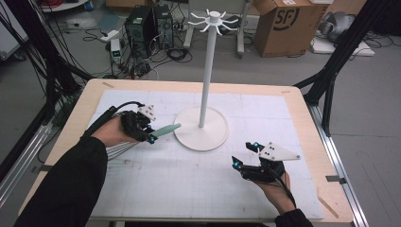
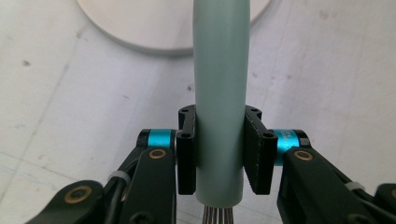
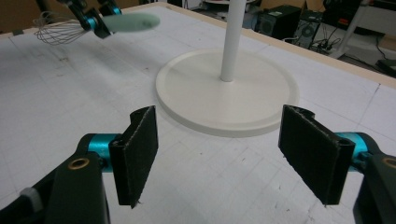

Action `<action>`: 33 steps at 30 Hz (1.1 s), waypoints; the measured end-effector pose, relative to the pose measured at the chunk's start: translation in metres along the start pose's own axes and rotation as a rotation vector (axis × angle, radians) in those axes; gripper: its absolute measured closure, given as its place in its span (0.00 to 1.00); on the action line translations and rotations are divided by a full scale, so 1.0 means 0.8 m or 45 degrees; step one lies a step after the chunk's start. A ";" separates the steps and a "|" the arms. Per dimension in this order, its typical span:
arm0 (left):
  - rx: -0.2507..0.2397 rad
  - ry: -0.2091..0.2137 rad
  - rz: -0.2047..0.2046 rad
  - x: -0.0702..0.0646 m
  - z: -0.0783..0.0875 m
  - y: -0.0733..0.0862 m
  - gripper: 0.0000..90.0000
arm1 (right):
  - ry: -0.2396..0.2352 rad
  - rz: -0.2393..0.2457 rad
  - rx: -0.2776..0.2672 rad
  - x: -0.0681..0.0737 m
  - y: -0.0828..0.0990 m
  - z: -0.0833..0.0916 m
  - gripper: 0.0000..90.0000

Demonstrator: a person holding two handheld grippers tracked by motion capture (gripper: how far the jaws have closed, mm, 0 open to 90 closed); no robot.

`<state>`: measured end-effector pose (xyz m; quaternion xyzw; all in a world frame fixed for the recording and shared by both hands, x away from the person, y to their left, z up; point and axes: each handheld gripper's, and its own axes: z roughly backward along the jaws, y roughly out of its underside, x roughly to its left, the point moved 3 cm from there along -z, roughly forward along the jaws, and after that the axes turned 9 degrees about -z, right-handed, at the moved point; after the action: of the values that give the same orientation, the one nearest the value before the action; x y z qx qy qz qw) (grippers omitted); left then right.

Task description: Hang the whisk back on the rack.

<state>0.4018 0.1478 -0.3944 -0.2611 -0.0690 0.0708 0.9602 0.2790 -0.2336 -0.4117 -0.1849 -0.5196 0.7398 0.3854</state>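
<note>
Whisk (image 1: 161, 131) is clamped in the left tool (image 1: 150, 137), jaws pressed on both sides of its pale green handle (image 2: 220, 93). Handle sticks out ahead of that tool toward the white stand base (image 1: 202, 137), tip just short of the rim in the high view. Wire loops (image 1: 120, 149) trail back behind the jaws, under the left hand (image 1: 111, 132); in the left tool's own view the wires (image 2: 217, 215) show just below the handle end. Whisk is held off the counter (image 1: 189, 179), roughly level.

Right tool (image 1: 244, 154) hangs above the counter, jaws wide apart, nothing between them. Its pads (image 3: 140, 154) frame the stand base (image 3: 226, 91) and pole (image 3: 233, 39) straight ahead. From that tool, whisk (image 3: 100, 23) sits far ahead and to its left, well apart.

Stand pole (image 1: 206, 71) is upright, hook arms (image 1: 213, 20) at the top.
</note>
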 end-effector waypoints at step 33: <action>-0.660 -0.118 -0.083 -0.018 0.152 -0.141 0.77 | 0.003 -0.033 -0.061 -0.005 0.011 0.008 0.30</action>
<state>0.3786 0.1085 -0.2343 -0.4925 -0.1370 0.0316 0.8589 0.2735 -0.2419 -0.4179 -0.1882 -0.5391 0.7219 0.3909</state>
